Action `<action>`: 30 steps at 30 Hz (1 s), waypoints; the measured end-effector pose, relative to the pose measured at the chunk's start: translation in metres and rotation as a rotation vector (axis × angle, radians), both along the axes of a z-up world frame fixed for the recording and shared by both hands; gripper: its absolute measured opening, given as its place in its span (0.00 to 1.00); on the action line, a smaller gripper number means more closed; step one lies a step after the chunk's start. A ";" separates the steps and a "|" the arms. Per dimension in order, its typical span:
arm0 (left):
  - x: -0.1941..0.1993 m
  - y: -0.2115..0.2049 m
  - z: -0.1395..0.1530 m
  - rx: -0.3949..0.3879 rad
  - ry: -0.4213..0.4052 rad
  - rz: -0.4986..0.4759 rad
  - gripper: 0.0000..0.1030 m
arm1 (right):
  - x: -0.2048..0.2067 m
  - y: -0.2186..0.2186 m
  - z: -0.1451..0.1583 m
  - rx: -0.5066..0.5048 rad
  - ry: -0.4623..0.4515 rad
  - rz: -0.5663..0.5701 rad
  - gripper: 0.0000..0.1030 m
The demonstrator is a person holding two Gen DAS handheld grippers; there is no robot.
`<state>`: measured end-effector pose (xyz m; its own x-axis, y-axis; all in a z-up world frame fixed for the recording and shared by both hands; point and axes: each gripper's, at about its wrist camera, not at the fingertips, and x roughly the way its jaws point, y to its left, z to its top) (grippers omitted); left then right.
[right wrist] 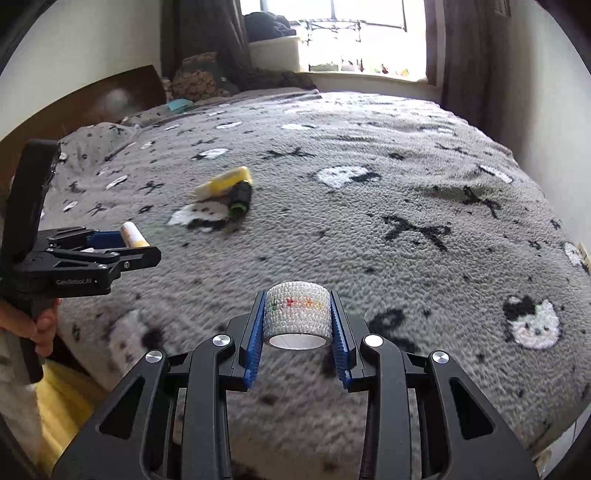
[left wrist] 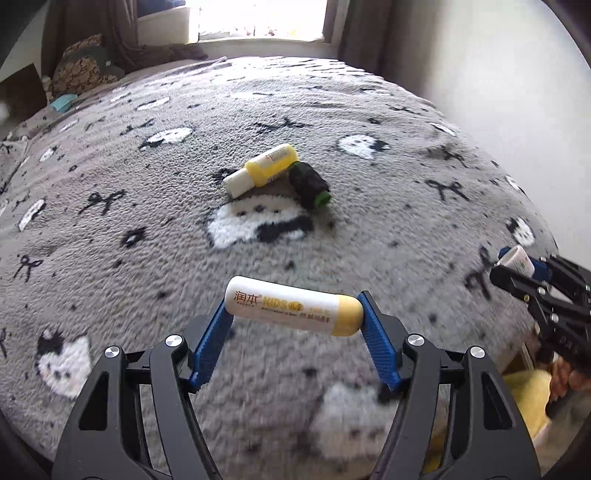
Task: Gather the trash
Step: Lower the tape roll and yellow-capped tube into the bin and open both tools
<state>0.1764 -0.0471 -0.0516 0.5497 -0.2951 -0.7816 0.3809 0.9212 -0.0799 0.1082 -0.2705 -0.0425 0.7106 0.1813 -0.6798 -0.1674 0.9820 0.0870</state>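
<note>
My left gripper [left wrist: 295,314] is shut on a white tube with a yellow cap [left wrist: 293,305], held crosswise above the bed; it also shows in the right wrist view [right wrist: 133,234]. My right gripper [right wrist: 297,317] is shut on a white bandage roll [right wrist: 297,314]; that roll shows at the right edge of the left wrist view [left wrist: 516,259]. On the grey blanket [left wrist: 147,206] lie a yellow and white bottle [left wrist: 262,170] and, touching it, a black spool with a green end [left wrist: 309,185]. Both also show in the right wrist view: the yellow bottle [right wrist: 223,181] and the spool [right wrist: 240,198].
The bed fills both views, with a wall on the right [left wrist: 517,74] and a window beyond [right wrist: 362,33]. Pillows and a teal item [left wrist: 64,101] lie at the far left. Something yellow [right wrist: 62,402] sits low beside the bed's near edge.
</note>
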 end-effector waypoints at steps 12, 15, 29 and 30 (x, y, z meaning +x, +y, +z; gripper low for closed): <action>-0.116 0.043 -0.009 -0.049 -0.047 -0.042 0.63 | -0.100 0.021 -0.023 0.022 -0.006 0.020 0.32; -0.138 0.050 -0.029 -0.071 -0.007 -0.049 0.63 | -0.113 0.029 -0.044 0.028 0.032 0.024 0.32; -0.181 0.048 -0.129 -0.056 0.192 -0.035 0.63 | -0.130 0.070 -0.144 0.063 0.272 0.075 0.32; -0.182 0.047 -0.136 -0.054 0.208 -0.033 0.63 | -0.131 0.071 -0.148 0.064 0.281 0.078 0.32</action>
